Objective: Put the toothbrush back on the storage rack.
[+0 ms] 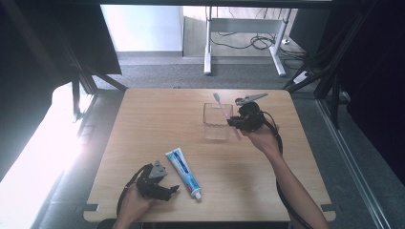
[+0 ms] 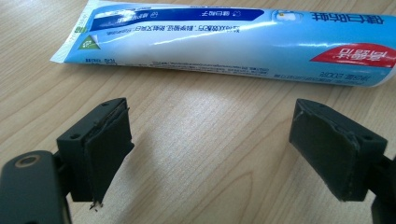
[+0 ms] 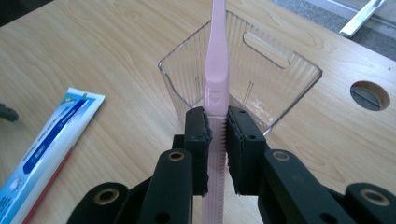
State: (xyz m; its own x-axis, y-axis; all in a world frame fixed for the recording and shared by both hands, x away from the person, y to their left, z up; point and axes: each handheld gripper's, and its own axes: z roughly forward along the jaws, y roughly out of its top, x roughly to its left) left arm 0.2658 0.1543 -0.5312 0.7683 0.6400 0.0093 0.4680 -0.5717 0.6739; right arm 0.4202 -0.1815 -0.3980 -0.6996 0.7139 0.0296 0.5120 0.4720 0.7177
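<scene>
My right gripper is shut on a pink toothbrush, gripping its ribbed handle. In the high view this gripper holds the toothbrush slanted over a clear plastic cup, brush head pointing to the far left. The cup stands upright just beyond the jaws. A blue and white toothpaste tube lies flat at the near left of the table. My left gripper rests on the table beside it, open. Its jaws stand wide apart, with the tube lying just ahead of them.
The wooden table has a round hole near the cup. A white desk frame with cables stands on the floor beyond the far edge. Dark frame posts flank both sides.
</scene>
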